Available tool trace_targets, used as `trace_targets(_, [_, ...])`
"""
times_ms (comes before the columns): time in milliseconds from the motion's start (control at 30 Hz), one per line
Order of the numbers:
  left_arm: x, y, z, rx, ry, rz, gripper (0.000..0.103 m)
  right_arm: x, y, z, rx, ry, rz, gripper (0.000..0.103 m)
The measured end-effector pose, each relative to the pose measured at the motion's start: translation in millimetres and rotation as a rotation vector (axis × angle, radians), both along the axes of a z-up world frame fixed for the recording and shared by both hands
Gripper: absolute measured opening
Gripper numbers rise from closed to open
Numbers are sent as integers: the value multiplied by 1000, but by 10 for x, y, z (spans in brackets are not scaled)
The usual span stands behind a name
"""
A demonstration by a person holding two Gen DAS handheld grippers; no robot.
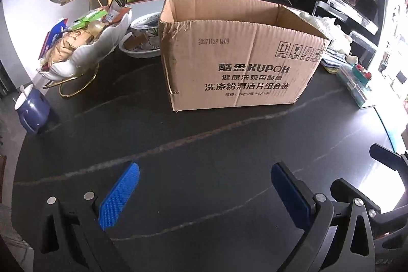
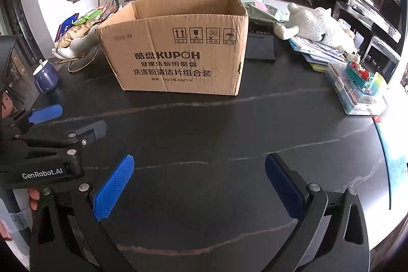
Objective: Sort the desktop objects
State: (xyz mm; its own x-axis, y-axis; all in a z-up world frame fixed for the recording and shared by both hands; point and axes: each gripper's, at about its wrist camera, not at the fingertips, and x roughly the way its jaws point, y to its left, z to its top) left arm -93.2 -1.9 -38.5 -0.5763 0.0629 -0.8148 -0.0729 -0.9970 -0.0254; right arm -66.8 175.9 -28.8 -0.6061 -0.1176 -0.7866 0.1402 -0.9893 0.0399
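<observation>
Two black hand-held grippers, blue-padded.
The left gripper [image 2: 74, 119] reads "GenRobot.AI" in white; the right gripper [image 2: 199, 170] shows silver screws and textured pads [image 2: 113, 188].

Brown box [image 1: 237, 63] with black print; black table [image 1: 204, 144] with pale veins; blue cross-hatched pads [image 1: 119, 198] on black grippers; navy mug [image 1: 32, 111], white inside; white plush [image 2: 316, 24]; white dish [image 1: 84, 52] on gold stand

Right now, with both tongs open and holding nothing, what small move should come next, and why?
Probably ease the right tongs forward and right toward the white plush sheep toy. Both the right and left tongs hover open over bare dark stone table, the open brown cardboard box stands beside the toy, and nothing is gripped yet.
</observation>
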Motion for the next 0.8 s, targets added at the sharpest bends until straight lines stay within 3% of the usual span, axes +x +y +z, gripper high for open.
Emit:
trace_targets(567, [102, 34, 91, 8, 11, -9, 102, 100, -32, 89, -3, 24, 7, 102])
trace_targets(800, [128, 66, 107, -69, 28, 27, 102, 103, -30, 108, -1, 32, 1, 102])
